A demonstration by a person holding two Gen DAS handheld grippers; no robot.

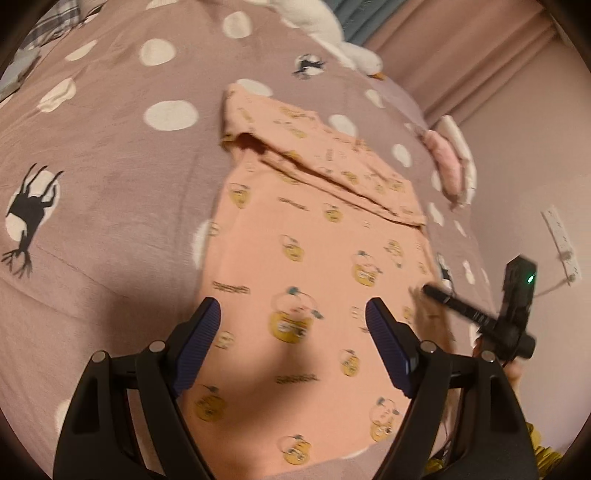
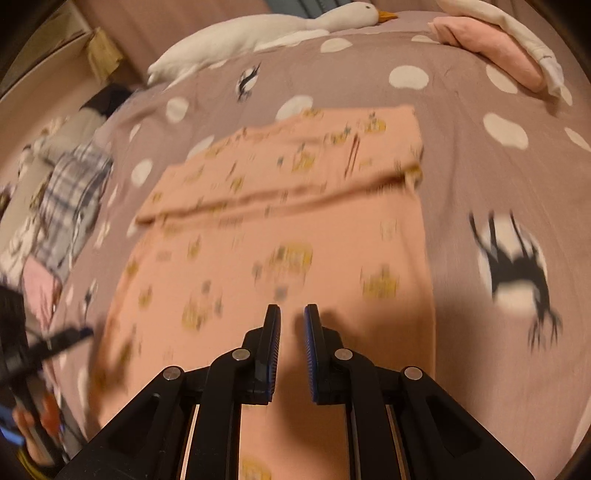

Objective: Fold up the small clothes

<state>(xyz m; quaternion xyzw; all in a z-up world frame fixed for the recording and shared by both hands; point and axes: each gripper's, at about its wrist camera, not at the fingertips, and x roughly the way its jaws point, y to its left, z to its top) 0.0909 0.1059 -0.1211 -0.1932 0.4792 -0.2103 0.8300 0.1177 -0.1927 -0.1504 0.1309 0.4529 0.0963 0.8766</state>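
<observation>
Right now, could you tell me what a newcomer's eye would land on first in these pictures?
First the peach printed garment, spread mid-bed with its far part folded over. The left gripper hangs wide open above its near half; the right gripper, jaws nearly together, holds nothing. Beyond lie a white goose plush and the dotted mauve bedspread.

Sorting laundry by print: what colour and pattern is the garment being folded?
Peach-pink garment with small yellow cartoon motifs and dark text; clearest in the left wrist view.
</observation>
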